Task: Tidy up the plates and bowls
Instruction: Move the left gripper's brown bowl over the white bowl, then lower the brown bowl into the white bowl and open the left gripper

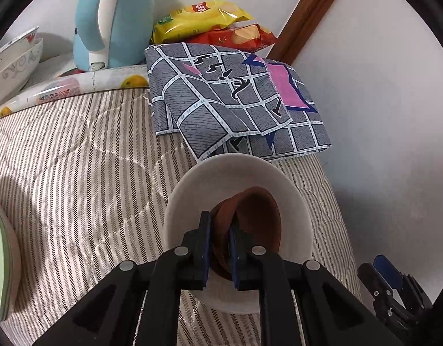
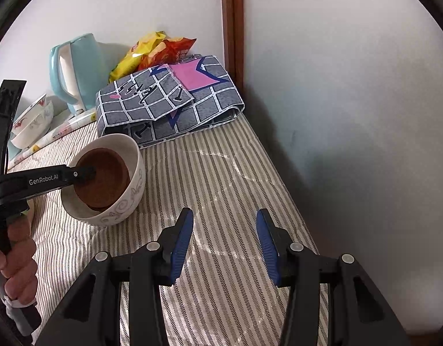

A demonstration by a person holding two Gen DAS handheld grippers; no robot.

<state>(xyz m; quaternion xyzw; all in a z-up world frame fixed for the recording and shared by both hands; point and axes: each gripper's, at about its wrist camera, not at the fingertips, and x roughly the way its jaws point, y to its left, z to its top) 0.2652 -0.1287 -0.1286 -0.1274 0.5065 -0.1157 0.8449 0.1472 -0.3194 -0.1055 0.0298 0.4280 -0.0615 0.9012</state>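
A white bowl with grey scroll pattern (image 2: 126,199) stands on the striped quilted cloth; its rim (image 1: 230,170) fills the middle of the left wrist view. A small brown bowl (image 1: 256,219) lies tilted inside it, also visible as the brown bowl (image 2: 106,178) from the right wrist. My left gripper (image 1: 221,219) reaches down into the white bowl and is shut on the brown bowl's near rim. My right gripper (image 2: 224,216) hovers to the right of the bowls, open, with only cloth between its blue pads.
Two stacked patterned bowls (image 1: 16,66), a light blue kettle (image 1: 111,20), snack packets (image 1: 198,20) and a folded grey checked cloth (image 1: 227,98) line the back. A green plate (image 1: 2,259) sits at the left edge. The white wall and a wooden post (image 1: 305,14) close the right side.
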